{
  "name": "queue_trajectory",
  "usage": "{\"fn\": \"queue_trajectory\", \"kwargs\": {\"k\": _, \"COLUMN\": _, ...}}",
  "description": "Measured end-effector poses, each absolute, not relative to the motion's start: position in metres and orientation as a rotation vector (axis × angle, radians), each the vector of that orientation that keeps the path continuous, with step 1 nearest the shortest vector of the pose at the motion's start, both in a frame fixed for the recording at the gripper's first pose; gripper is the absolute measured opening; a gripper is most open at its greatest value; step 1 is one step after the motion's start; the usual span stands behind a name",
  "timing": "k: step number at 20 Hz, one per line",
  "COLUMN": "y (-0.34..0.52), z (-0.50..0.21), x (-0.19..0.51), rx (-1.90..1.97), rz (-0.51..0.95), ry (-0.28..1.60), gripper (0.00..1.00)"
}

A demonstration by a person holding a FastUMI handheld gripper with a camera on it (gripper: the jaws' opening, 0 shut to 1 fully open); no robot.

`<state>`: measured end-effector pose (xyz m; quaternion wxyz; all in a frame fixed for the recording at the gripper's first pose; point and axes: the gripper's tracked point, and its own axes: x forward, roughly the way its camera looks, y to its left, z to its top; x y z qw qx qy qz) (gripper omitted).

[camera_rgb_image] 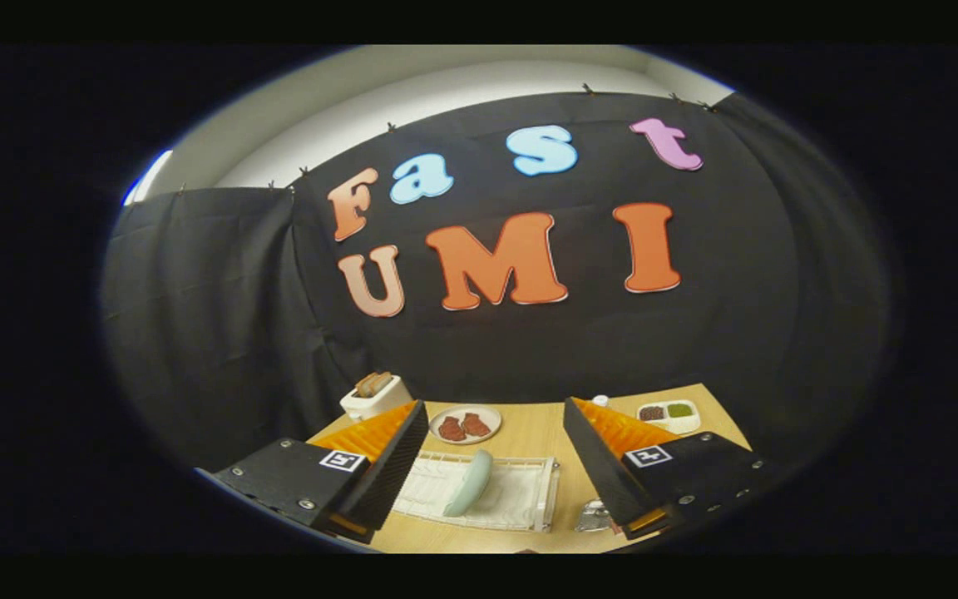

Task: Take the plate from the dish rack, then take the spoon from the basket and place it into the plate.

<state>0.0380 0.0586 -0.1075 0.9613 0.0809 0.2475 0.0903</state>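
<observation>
A pale green plate [469, 482] stands on edge in a white dish rack [520, 491] on the wooden table, between my two fingers and below them. My gripper [496, 466] is open wide, well above the rack, with nothing between the fingers. A small shiny object [593, 517] lies on the table just right of the rack, by the right finger; I cannot tell what it is.
Beyond the rack sits a round plate with two brown pieces of food [465, 424]. A white toaster [375, 394] with bread stands at the back left. A white divided dish [669, 413] with brown and green contents is at the back right. Black cloth closes the booth behind the table.
</observation>
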Motion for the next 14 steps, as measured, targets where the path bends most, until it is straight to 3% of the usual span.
{"fn": "queue_trajectory", "kwargs": {"k": 6, "y": 0.092, "z": -0.166, "x": 0.036, "rx": 0.143, "rz": 0.274, "ry": 0.722, "gripper": 0.97}}
{"fn": "queue_trajectory", "kwargs": {"k": 14, "y": 0.111, "z": -0.257, "x": 0.031, "rx": 0.066, "rz": 0.291, "ry": 1.032, "gripper": 0.95}}
